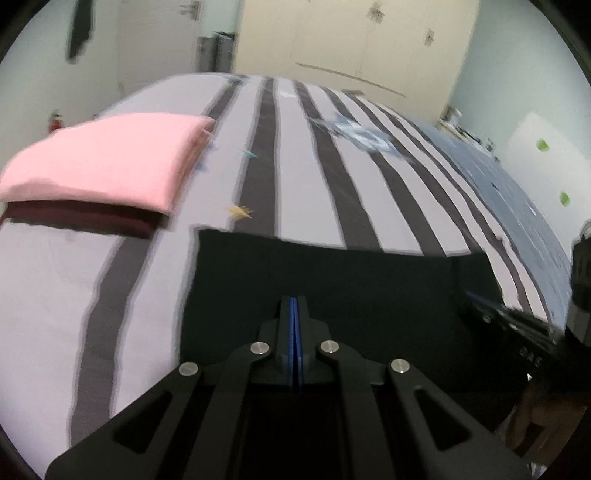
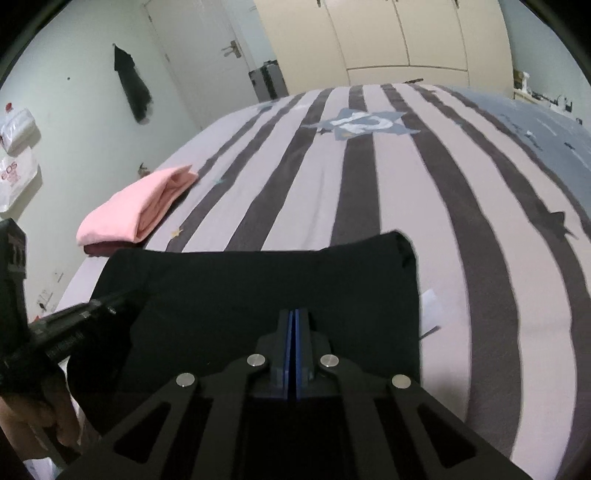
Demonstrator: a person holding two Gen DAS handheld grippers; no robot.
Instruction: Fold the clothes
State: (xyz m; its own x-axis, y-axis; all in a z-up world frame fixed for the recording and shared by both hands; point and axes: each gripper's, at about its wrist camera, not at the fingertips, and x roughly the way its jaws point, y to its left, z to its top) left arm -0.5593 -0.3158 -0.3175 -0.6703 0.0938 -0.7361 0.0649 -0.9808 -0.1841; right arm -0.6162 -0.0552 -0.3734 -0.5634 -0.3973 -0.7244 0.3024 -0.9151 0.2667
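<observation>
A bed (image 2: 424, 206) fills both views, covered in a pale lilac sheet with broad dark grey stripes and a grey-blue star patch (image 2: 360, 123) toward its far end. Behind it stand a cream wardrobe (image 2: 399, 33) and a white door (image 2: 195, 55), with a dark item hanging on the wall (image 2: 133, 85) to the door's left.

A black garment (image 2: 258, 295) lies at the near edge of the bed, spread flat with a straight far edge and a folded corner at the right in the right wrist view. In the left wrist view the same black garment (image 1: 332, 295) sits directly under the camera.

Further along the bed's left side rests a folded pink garment (image 1: 99, 158), stacked on top of a folded maroon garment (image 1: 81, 218); the pair lies well apart from the black one.

The left gripper (image 1: 293, 306) hangs over the black cloth with its blue-padded fingers pressed together; whether any fabric is pinched between them cannot be told. The right gripper (image 2: 294, 319) is likewise closed pad to pad above the black garment, and a grasp on cloth cannot be confirmed either. Each gripper appears blurred at the edge of the other's view.
</observation>
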